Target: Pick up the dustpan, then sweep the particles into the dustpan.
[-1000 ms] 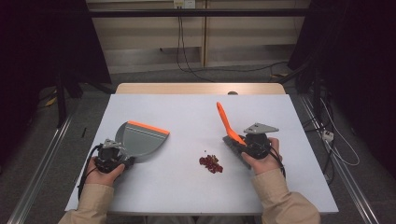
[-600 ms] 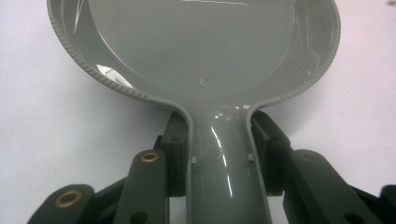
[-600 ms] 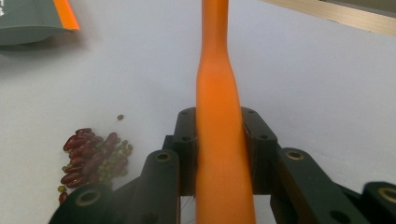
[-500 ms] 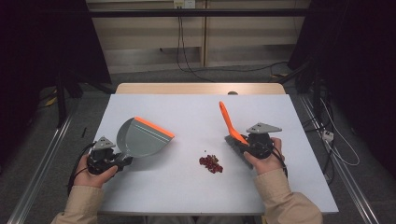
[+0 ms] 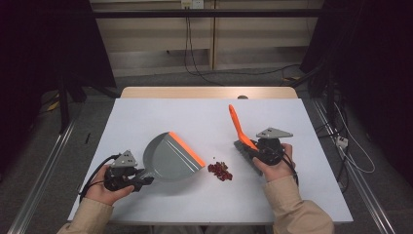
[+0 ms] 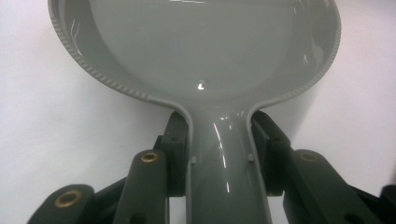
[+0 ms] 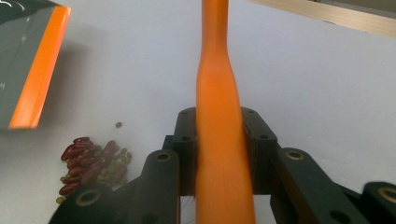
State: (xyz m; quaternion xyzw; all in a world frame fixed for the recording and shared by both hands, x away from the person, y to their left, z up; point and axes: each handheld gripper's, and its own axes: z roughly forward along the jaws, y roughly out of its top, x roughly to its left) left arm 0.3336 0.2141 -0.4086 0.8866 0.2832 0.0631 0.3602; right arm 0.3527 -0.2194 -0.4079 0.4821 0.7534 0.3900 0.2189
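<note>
Sitting on the white desk (image 5: 302, 195), the grey dustpan (image 5: 170, 158) has an orange lip facing a small pile of red beans (image 5: 220, 170). Left gripper (image 5: 139, 181) fingers clamp its handle; right gripper (image 5: 248, 151) fingers clamp an orange-handled brush (image 5: 237, 127). Brush bristles are mostly hidden behind the hand, can't really make them out.

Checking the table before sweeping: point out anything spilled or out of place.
A small heap of red beans and smaller seeds lies spilled on the white table, between the dustpan and the brush. Nothing else stands out.
</note>
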